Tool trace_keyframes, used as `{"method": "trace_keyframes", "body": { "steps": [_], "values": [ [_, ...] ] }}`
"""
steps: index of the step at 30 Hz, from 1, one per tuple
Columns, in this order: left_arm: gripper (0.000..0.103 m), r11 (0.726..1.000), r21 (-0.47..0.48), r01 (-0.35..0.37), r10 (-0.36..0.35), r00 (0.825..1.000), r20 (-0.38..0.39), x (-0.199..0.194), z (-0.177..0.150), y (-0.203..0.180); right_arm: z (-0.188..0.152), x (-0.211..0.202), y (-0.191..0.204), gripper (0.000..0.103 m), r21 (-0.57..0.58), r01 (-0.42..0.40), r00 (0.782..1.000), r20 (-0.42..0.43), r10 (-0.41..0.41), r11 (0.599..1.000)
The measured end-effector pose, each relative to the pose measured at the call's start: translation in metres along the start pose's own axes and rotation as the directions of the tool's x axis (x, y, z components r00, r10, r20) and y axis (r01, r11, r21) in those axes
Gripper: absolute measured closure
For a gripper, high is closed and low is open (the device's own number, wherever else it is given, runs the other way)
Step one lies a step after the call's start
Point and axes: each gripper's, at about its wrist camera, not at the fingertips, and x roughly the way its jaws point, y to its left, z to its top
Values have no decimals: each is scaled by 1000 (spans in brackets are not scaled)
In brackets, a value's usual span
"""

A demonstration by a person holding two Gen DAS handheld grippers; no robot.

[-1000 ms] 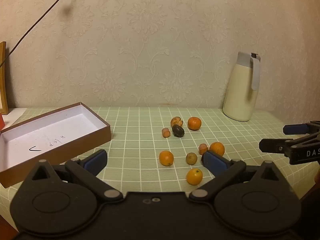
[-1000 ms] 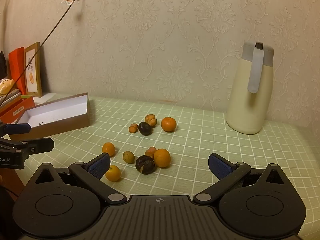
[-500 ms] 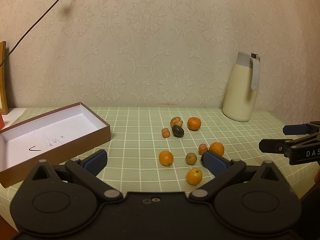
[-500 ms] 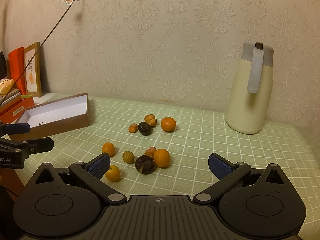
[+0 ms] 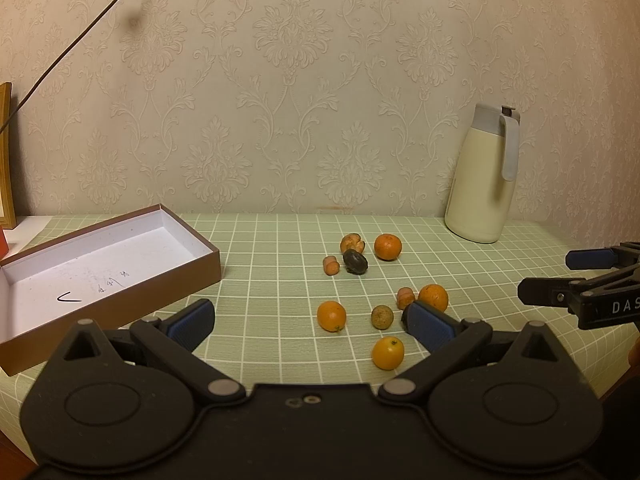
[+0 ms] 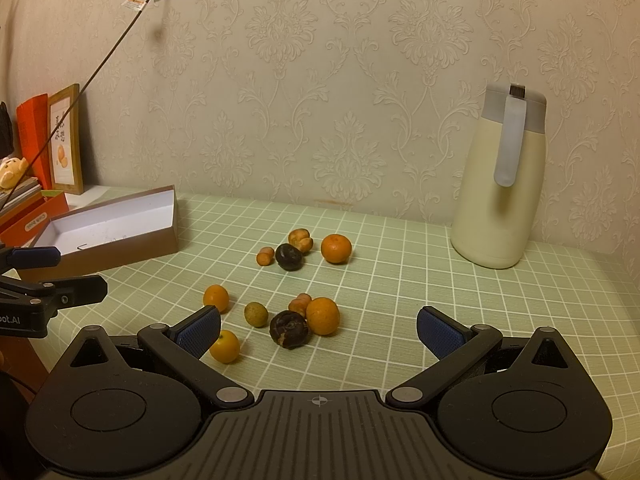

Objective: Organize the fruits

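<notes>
Green checked tablecloth (image 5: 260, 240): brown box (image 5: 108, 256) empty, fruits (image 6: 296, 316) scattered beside; both jaws released.

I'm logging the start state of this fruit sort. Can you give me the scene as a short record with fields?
surface: green checked tablecloth
fruit: ten loose pieces, in a far cluster and a near cluster, none in the box
box: open, brown-sided, white inside, holds no fruit
other: cream jug by the wall
left gripper: open, holding nothing
right gripper: open, holding nothing
</notes>
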Motion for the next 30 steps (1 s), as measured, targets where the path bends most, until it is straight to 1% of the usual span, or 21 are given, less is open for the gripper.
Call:
{"method": "trace_keyframes", "body": {
  "steps": [30],
  "values": [
    [6, 1000, 0, 1, -1, 1000, -1, 1, -2, -5, 1, 0, 0, 0, -1, 1, 1000, 0, -1, 1000]
  ]
}}
